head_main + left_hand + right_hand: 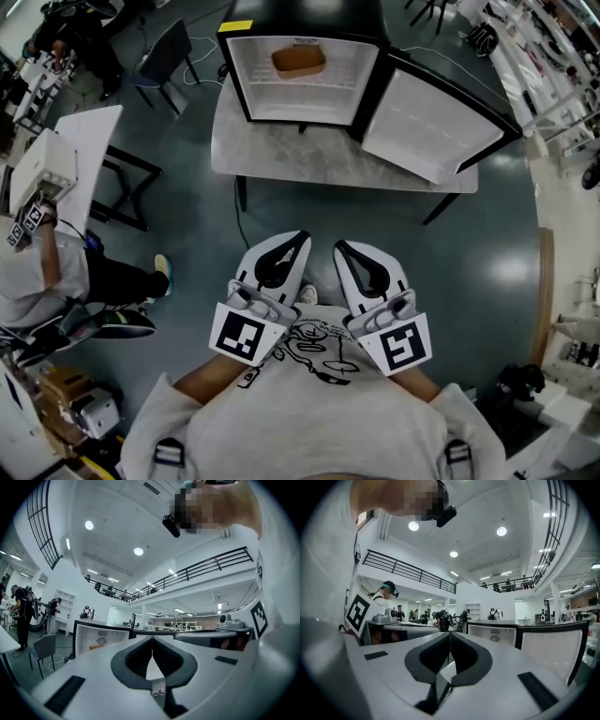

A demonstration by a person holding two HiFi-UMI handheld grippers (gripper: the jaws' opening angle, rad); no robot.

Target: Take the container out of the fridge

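Since the fridge [239, 80] stands on the table [309, 159] with its door [427, 127] swung wide to the right, the container [298, 61] is plain to see. It is a low brown box on the white shelf inside, near the middle, and it touches no wall.

Both tools are well apart from it, held side by side close to the person's chest. I judge this is because the reach toward the shelf is not yet made. The left gripper [301, 235] has its jaws together with nothing between them. The right gripper [338, 246] is the same, closed and empty. Both point level toward the fridge, so one of them must open before it can take the box.

From above, the sides of the container and any lid are hard to make out. In the left gripper view only a small brownish strip shows inside the fridge, which is perhaps the box. The space under the shelf is hidden.
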